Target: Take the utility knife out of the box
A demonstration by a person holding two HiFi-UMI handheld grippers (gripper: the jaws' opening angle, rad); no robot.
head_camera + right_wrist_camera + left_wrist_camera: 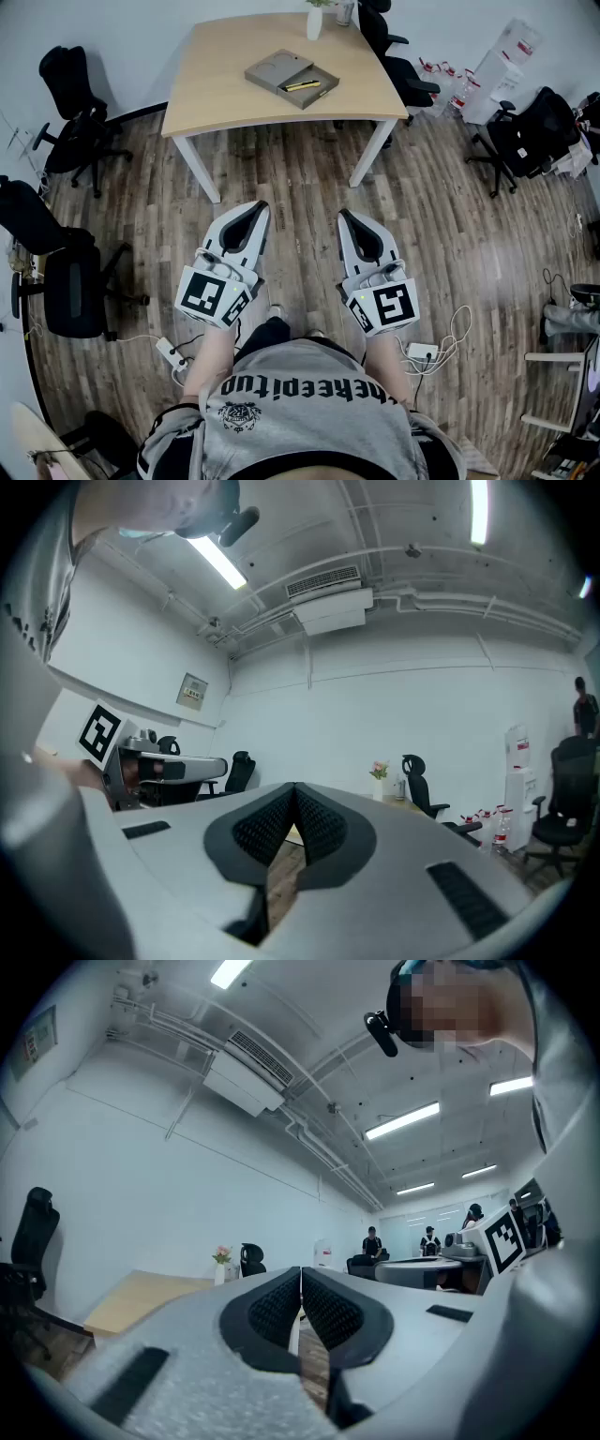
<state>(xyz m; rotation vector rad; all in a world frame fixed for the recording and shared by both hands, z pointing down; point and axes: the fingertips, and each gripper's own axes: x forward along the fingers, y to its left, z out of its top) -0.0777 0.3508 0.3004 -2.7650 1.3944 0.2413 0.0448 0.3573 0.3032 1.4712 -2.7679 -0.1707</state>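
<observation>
A grey box [292, 79] lies open on the wooden table [225, 89] far ahead, its lid beside it. Inside the box rests a yellow and black utility knife [303, 85]. My left gripper [260, 208] and right gripper [344, 217] hang side by side over the floor, well short of the table. Both are shut with nothing between the pads. In the left gripper view the left gripper [300, 1271] has its jaws meeting at the tips. The right gripper [294, 787] looks the same in the right gripper view, with the table [398, 805] far behind it.
A white vase [314, 22] stands at the table's far edge. Black office chairs [70, 122] stand at the left, more chairs [408, 75] behind the table and another [525, 136] at the right. Power strips and cables [427, 354] lie on the wood floor by my feet.
</observation>
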